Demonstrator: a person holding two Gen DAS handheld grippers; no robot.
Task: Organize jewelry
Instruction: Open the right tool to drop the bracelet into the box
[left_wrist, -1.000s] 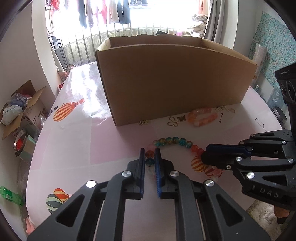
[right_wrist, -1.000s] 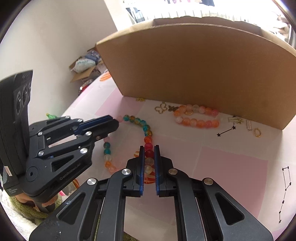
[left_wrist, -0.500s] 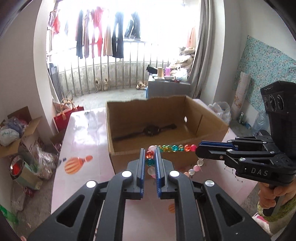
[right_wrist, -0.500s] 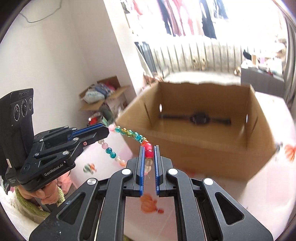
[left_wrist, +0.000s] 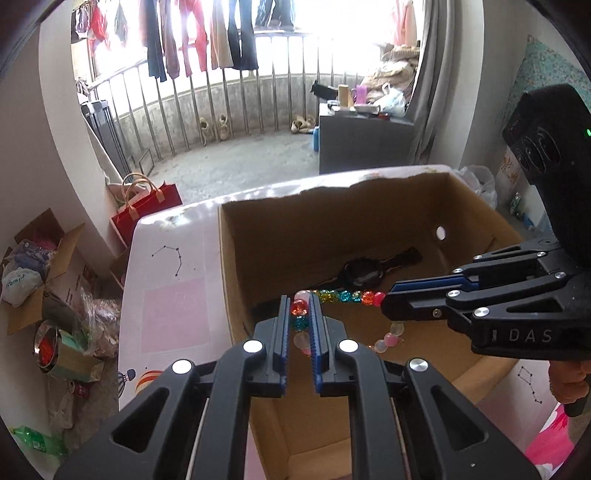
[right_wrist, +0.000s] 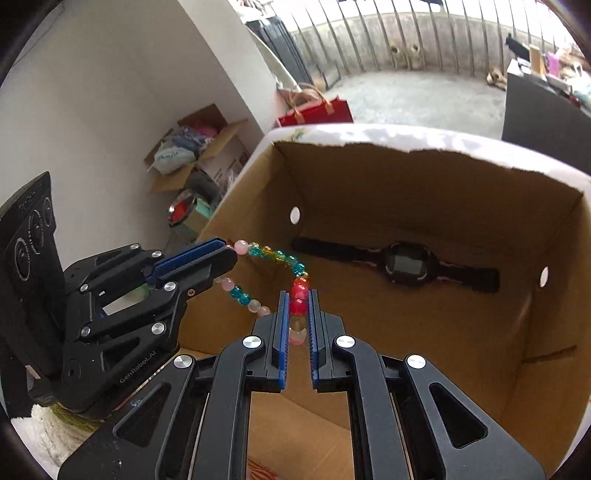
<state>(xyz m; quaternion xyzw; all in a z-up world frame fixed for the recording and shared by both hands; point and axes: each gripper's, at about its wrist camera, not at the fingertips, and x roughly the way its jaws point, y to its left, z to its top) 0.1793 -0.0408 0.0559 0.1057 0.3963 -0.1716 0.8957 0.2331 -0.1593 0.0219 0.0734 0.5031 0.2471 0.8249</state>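
Closest to each camera, both tools are clamped narrow on the same bead bracelet (left_wrist: 341, 296): the left tool (left_wrist: 299, 314) pinches a red and a teal bead between its blue pads, and the right tool (right_wrist: 298, 306) pinches red beads with a clear bead just behind them. Between the two tips a short run of teal, yellow and orange beads stretches almost taut, while the rest of the strand, pale pink and clear with a few teal beads, sags in a loose loop below and between the tools. In the left wrist view the right tool comes in from the right side, its tip meeting the strand just ahead of the left tool's tip; in the right wrist view the left tool comes in from the left the same way. Both tools and the bracelet hang above the open cardboard box (right_wrist: 436, 173), inside its near wall and clear of its side walls. Ahead of the tips and lower, a black wristwatch (right_wrist: 404, 264) lies flat on the box floor, stretched crosswise, well apart from the beads, with bare cardboard around it. The far rim of the box is ragged, and the pale surface (left_wrist: 166, 266) shows beyond it and to the left of the box.
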